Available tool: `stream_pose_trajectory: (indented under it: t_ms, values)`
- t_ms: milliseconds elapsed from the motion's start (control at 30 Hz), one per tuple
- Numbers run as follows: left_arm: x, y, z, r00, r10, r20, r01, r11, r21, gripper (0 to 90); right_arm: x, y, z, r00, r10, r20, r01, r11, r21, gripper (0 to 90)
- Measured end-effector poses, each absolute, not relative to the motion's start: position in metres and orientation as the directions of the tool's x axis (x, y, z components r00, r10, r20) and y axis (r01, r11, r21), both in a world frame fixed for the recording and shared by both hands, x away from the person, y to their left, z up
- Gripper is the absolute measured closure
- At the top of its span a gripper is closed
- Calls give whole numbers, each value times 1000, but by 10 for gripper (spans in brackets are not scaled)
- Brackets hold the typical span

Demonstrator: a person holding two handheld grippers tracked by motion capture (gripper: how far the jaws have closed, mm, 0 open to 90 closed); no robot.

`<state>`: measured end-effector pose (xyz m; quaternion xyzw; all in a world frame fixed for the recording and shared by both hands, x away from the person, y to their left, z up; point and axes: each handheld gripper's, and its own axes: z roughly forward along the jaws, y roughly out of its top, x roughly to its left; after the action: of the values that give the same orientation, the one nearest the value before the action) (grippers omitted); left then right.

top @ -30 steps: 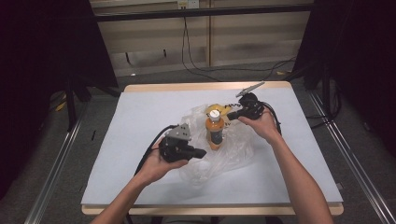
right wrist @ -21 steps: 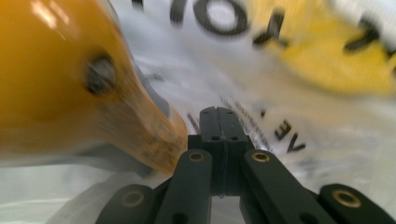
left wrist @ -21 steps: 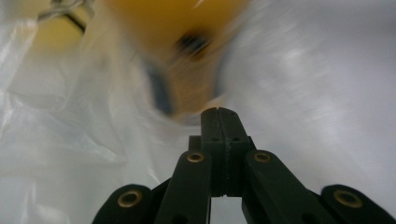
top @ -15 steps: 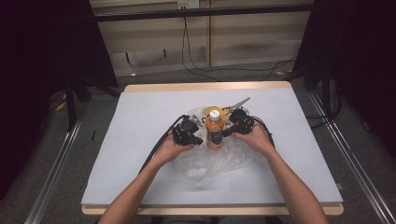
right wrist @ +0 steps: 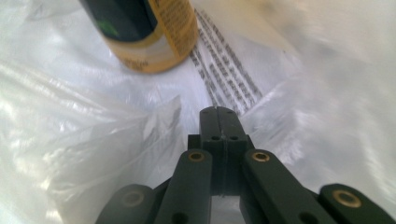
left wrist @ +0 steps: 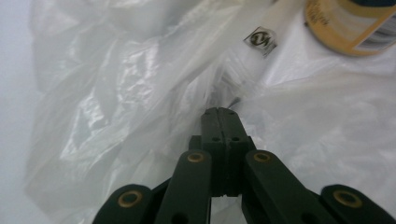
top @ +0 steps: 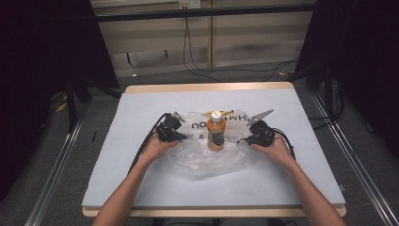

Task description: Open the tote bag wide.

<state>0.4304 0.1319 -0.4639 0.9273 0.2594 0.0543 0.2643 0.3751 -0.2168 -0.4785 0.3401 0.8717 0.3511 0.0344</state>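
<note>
Left gripper: jaws pressed together on a fold of the clear plastic bag, at the bag's left side; the left gripper view shows crumpled film bunched right at the closed tips.
Bag: lies flat and wrinkled in the middle of the tabletop, printed lettering near its far edge.
Bottle: orange, white cap, upright on the bag between the two grippers, touching neither.
Right gripper: jaws also closed, tips at the bag's right side; film seems caught between them, though the pinch itself is hard to see.
Step in hand: likely spreading or lifting the bag's edges around the bottle.
Doing it well: pull both sides evenly and slowly, keep the film taut but not jerked, so the bottle does not tip.
High view adds: whole layout, both hands, bottle standing straight.
Gripper views add: closed jaw tips, the bottle's base and fine print on the bag.
</note>
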Motion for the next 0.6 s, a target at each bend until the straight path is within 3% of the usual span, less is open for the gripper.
stream_pose_trajectory:
  t_ms: [67, 133, 167, 200, 267, 367, 567, 600]
  values:
    - [427, 133, -466, 835, 548, -48, 479, -681, 554, 900, 370, -221, -478, -768, 619, 162, 560, 528, 638, 900]
    - [428, 138, -464, 856, 516, -21, 448, -722, 527, 900, 366, -226, -477, -770, 622, 144, 555, 540, 633, 900]
    - [425, 138, -467, 830, 555, -48, 483, -673, 560, 900, 364, -229, -476, -770, 622, 139, 555, 546, 628, 900]
    - [427, 142, -465, 853, 521, -21, 451, -717, 532, 900, 362, -231, -475, -772, 621, 133, 553, 554, 622, 900]
    - [424, 142, -466, 831, 555, -34, 477, -680, 557, 900, 358, -239, -474, -774, 621, 124, 553, 567, 611, 900]
    - [425, 146, -465, 853, 523, -11, 445, -715, 539, 900, 355, -248, -473, -767, 630, 120, 559, 565, 607, 900]
    - [424, 141, -469, 830, 555, -55, 479, -659, 580, 900, 352, -253, -476, -750, 649, 128, 569, 534, 626, 900]
    - [427, 143, -467, 858, 514, -29, 441, -705, 555, 900, 353, -251, -476, -746, 653, 134, 574, 528, 626, 900]
